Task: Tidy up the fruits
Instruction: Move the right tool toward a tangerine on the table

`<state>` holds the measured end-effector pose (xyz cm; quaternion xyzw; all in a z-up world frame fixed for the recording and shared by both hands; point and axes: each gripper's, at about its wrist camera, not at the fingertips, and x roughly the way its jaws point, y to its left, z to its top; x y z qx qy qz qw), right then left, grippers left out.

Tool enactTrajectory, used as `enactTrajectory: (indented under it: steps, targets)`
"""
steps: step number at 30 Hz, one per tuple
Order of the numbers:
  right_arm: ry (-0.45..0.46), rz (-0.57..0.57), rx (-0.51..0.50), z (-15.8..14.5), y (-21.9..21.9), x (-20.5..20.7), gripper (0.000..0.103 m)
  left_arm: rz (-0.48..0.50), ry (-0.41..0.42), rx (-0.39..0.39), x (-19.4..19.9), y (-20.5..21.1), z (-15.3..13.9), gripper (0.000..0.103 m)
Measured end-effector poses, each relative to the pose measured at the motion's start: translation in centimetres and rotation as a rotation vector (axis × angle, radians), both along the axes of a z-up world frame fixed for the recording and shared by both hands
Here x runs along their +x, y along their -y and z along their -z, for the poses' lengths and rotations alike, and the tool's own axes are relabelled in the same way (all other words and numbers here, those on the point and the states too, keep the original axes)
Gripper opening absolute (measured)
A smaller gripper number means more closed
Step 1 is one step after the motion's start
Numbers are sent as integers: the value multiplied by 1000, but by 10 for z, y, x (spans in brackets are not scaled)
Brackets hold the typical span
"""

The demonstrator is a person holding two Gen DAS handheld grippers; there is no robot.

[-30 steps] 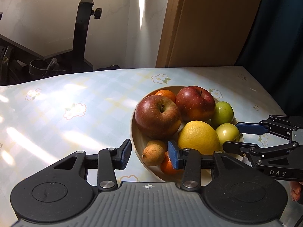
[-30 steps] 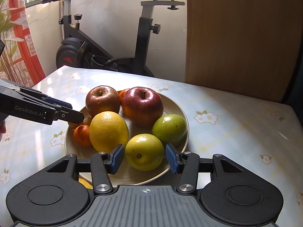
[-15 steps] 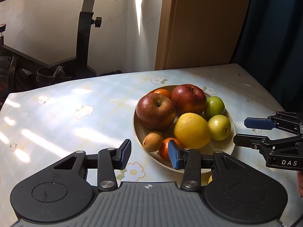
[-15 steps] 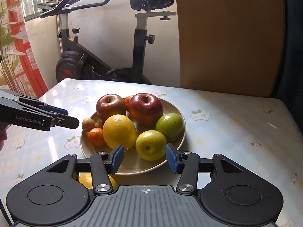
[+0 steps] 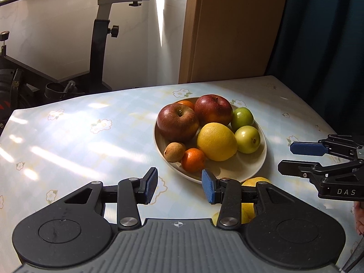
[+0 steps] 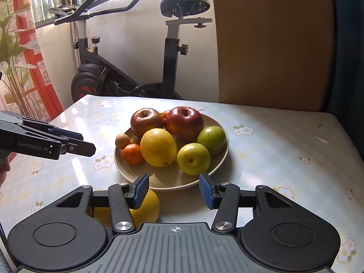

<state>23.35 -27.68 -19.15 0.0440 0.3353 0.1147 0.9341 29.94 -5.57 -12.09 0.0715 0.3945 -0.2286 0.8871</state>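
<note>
A beige plate [image 5: 241, 169] [image 6: 169, 180] on the flowered tablecloth holds two red apples [image 5: 177, 121] [image 6: 185, 122], a big yellow citrus [image 5: 216, 141] [image 6: 158, 146], two green fruits [image 5: 247, 138] [image 6: 193, 159], small oranges [image 5: 193, 160] and a brown fruit [image 5: 174, 151]. Another yellow fruit [image 5: 257, 180] [image 6: 149, 204] lies on the table just in front of the plate, partly hidden by gripper fingers. My left gripper [image 5: 179, 186] [image 6: 85, 141] hovers open and holds nothing at the plate's near-left side. My right gripper [image 6: 174, 190] [image 5: 287, 158] is open too, short of the plate's front rim.
An exercise bike [image 6: 173, 52] stands behind the table's far edge. A wooden panel [image 6: 270, 41] and a dark curtain [image 5: 318, 34] are at the back right. The table edge [image 6: 345, 132] runs close on the right. A hand shows at the far left edge of the right wrist view.
Both grippers have drawn back from the plate and risen a little, so the fruits sit farther off. The yellow fruit on the table has come into view.
</note>
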Motion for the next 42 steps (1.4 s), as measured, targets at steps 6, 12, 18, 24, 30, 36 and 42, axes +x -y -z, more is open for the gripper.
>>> enactTrajectory:
  steps: [6, 12, 18, 24, 30, 36, 42]
  targets:
    - [-11, -6, 4, 3, -5, -17, 46, 6, -10, -13, -11, -4, 2, 45]
    - [-26, -38, -29, 9, -17, -39, 46, 4, -30, -30, -24, -8, 7, 45]
    - [-78, -72, -32, 23, -26, -48, 45, 6, -37, -24, -32, -10, 11, 45]
    - [-122, -74, 4, 34, -26, -44, 45, 8, -51, -34, -34, -8, 11, 45]
    - [-140, -81, 17, 40, -23, -43, 34, 33, -84, -52, -32, 1, 15, 45]
    - [-129, -62, 15, 38, -15, -45, 34, 93, -114, -55, -35, 11, 22, 45]
    - [-112, -25, 30, 33, -3, -47, 34, 111, -126, -29, -35, 17, 31, 46]
